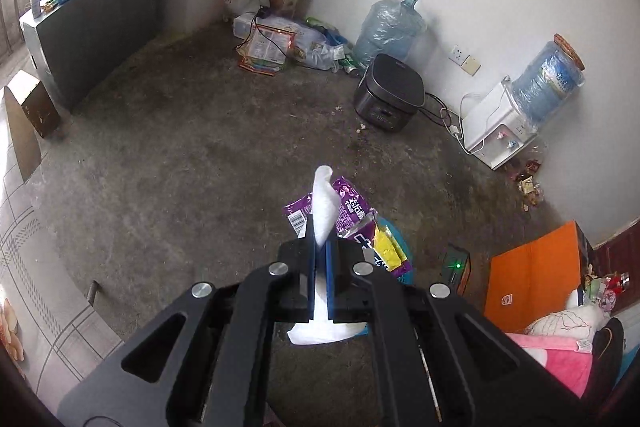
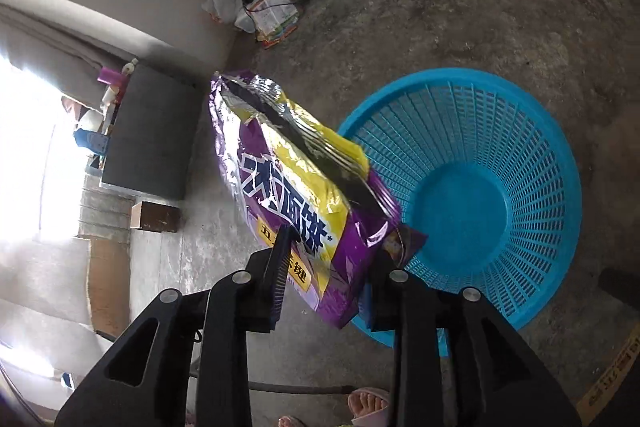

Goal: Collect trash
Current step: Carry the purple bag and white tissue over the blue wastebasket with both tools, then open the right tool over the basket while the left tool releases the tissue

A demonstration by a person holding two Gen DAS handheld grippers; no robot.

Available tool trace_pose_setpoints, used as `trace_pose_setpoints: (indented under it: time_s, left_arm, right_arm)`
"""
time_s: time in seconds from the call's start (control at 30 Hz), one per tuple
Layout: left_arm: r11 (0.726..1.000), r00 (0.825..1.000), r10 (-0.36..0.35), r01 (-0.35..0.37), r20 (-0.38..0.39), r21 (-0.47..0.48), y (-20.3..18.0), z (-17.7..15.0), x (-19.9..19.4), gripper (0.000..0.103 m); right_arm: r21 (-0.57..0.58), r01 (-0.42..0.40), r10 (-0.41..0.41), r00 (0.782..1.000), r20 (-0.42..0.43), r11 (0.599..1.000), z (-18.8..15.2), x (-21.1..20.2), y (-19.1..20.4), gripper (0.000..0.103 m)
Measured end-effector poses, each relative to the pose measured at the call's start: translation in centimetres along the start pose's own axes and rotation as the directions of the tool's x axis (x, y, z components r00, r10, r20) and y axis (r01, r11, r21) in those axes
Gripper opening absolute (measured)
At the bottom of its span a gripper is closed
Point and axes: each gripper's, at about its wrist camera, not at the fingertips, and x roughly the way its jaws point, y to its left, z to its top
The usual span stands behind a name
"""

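My left gripper (image 1: 320, 245) is shut on a white tissue (image 1: 325, 205), which sticks up past the blue pads and hangs out below them. Beyond it lies a purple and yellow snack bag (image 1: 352, 215) partly over a blue basket (image 1: 402, 247). In the right wrist view my right gripper (image 2: 334, 243) is wide open with the same purple and yellow bag (image 2: 296, 187) lying loose between its fingers, tilted over the rim of the empty blue basket (image 2: 516, 163) on the concrete floor.
A rice cooker (image 1: 388, 97), a water dispenser (image 1: 502, 125) with cables, and a water jug (image 1: 386, 29) stand along the wall. A pile of bags (image 1: 288, 41) fills the corner. An orange box (image 1: 532, 281) sits right. A grey cabinet (image 1: 92, 23) stands left.
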Motion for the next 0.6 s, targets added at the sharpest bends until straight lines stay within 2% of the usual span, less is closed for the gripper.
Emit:
trace_pose_setpoints:
  time_s: [0.07,0.13,0.23,0.43,0.53,0.6]
  left_arm:
    - [1.000,1.000,0.000,0.000,-0.010,0.006,-0.1,-0.1,0.5,0.002]
    - [1.000,1.000,0.000,0.001,-0.023,0.015,-0.5,-0.2,1.1,0.002]
    - [1.000,0.999,-0.004,0.005,-0.045,0.024,-1.1,-0.2,2.3,0.002]
    - [0.998,0.996,-0.023,0.028,-0.081,0.050,-3.2,-0.4,3.8,0.002]
    - [0.997,0.995,-0.029,0.035,-0.095,0.062,-4.1,-0.7,4.5,0.002]
    - [0.997,0.994,-0.027,0.034,-0.102,0.069,-4.6,-0.8,4.9,0.002]
  right_arm:
    - [0.070,0.045,-0.046,0.999,0.006,0.997,-0.4,0.0,-2.2,0.030]
    - [0.107,0.046,-0.050,0.998,0.038,0.993,-0.7,-0.9,-3.7,0.033]
    - [0.135,0.071,-0.082,0.994,0.078,0.988,-0.6,-2.0,-5.1,0.036]
    - [0.150,0.119,-0.135,0.986,0.098,0.981,-1.0,-3.5,-6.9,0.038]
    - [0.113,0.108,-0.110,0.994,0.017,0.988,-1.4,-2.5,-6.9,0.039]
    - [0.080,0.104,-0.098,0.993,-0.068,0.991,-1.7,-1.2,-6.9,0.047]
